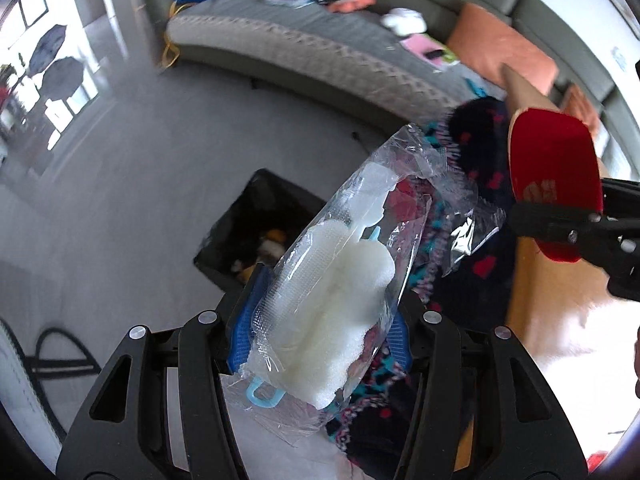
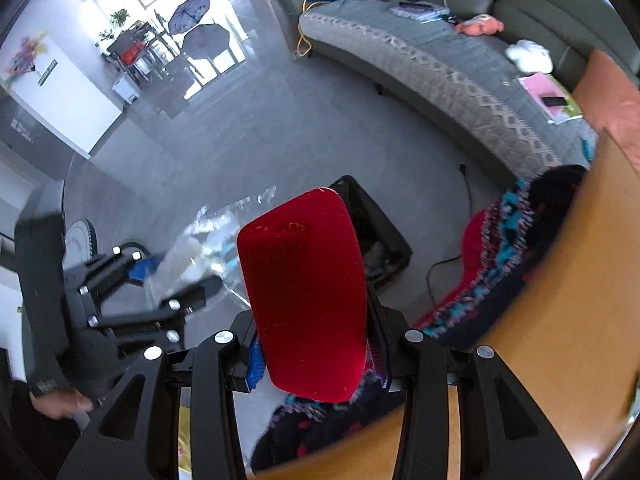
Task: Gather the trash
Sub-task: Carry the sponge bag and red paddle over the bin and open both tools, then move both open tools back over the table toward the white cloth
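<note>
Left claw (image 1: 320, 320): closed on a clear packet (image 1: 344, 272) holding white sponges; the blue pads pinch its lower half.
Packet axis: long axis runs from the claw up toward 1 o'clock, with the loose crinkled end free in the air.
Right claw (image 2: 316, 356): closed on a red velvet box (image 2: 306, 292), which stands up out of the jaws toward 12 o'clock.
Bin (image 1: 256, 232): black, on the floor, open-topped with some bits already inside; in the left view it sits just beyond the claw at about 11 o'clock, partly hidden behind the packet.
Bin from right claw: its rim (image 2: 384, 232) shows behind the box at about 1 o'clock, mostly covered.
Nearer hand: both hang near it; the left looks slightly closer, judging by how the bin sits right past its pads.
Desk (image 2: 560, 320): wooden edge at 3 o'clock of the right claw, draped with a dark patterned cloth (image 2: 516, 248).
Next move, as a judgement: carry the packet a little forward and left over the bin mouth, then let go.
</note>
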The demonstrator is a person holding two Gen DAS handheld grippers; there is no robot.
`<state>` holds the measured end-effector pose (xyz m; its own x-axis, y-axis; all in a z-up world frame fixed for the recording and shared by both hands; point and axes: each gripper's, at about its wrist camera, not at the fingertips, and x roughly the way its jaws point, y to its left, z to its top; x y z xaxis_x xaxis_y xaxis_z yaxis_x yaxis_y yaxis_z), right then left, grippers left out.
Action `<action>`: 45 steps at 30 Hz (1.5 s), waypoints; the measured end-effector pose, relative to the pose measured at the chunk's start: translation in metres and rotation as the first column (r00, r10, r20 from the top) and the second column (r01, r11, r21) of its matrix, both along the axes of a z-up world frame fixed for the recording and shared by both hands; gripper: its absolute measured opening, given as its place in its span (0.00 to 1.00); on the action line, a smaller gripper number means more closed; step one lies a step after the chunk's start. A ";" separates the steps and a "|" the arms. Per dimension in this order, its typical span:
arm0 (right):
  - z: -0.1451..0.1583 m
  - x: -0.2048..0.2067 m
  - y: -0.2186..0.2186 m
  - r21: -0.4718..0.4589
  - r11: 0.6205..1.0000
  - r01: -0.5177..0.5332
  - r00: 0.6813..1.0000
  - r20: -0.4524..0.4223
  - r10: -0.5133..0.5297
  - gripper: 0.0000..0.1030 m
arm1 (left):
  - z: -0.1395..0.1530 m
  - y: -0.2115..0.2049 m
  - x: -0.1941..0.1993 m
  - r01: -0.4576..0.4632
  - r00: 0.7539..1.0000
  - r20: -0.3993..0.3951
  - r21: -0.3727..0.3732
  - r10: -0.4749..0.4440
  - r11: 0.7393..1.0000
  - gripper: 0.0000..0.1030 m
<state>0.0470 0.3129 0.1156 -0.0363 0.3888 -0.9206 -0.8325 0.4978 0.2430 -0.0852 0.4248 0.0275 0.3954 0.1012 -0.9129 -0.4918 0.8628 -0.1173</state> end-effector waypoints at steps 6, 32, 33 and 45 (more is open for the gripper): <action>-0.017 0.008 0.064 -0.032 0.999 -0.023 0.999 -0.025 0.022 0.50 | -0.020 0.033 0.004 -0.051 0.998 -0.045 0.015 0.052 0.999 0.63; 0.038 0.020 -0.021 0.044 0.991 0.129 0.990 0.051 -0.131 0.66 | 0.016 -0.004 0.004 -0.039 0.999 -0.008 0.105 0.040 0.994 0.95; 0.041 0.022 -0.031 0.050 0.988 0.144 0.988 0.051 -0.147 0.66 | 0.018 -0.011 0.006 -0.027 1.000 -0.004 0.108 0.027 0.994 0.95; 0.070 0.047 -0.187 0.083 0.938 0.335 0.933 0.109 -0.343 0.66 | 0.056 -0.140 0.050 0.182 0.980 0.064 0.124 -0.190 0.975 0.95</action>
